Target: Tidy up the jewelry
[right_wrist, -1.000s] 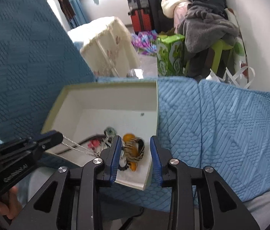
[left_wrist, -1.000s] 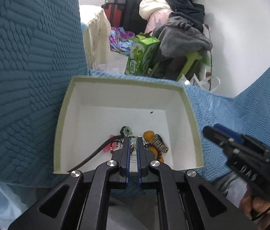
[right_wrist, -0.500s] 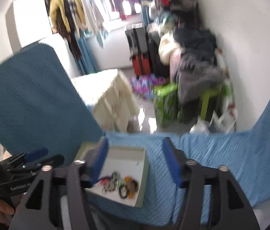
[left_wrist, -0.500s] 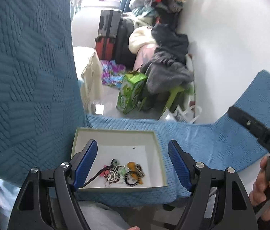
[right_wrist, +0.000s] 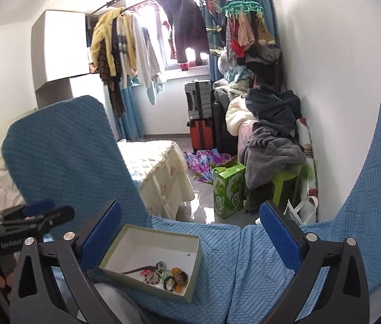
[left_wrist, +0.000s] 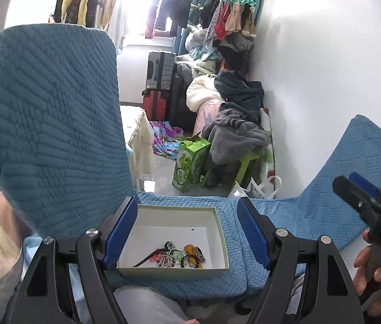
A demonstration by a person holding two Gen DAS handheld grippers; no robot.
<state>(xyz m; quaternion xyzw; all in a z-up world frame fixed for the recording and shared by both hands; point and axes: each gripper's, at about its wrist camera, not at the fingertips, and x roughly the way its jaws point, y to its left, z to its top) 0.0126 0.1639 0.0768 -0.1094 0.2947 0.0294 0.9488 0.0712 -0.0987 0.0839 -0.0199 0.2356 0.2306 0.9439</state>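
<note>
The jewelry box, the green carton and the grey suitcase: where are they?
jewelry box (left_wrist: 221,225): left wrist view, right wall.
green carton (right_wrist: 229,189): right wrist view, front face.
grey suitcase (left_wrist: 160,70): left wrist view, front shell.

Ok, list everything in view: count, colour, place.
Shallow cardboard box: one, pale green outside, white inside, on the blue quilted seat.
Jewelry pile: one cluster, mixed green, orange, black, silver, at the box's near edge.
Blue quilted seat cover: one, blue, under the box.
Green carton: one, on the floor beyond the seat.
Suitcases: a grey one stacked on a red one, by the far wall.
Clothes heap: one, grey, dark, cream, along the right wall.
Left gripper: black with blue pads, open, above the box.
Right gripper: same colours, open.
</note>
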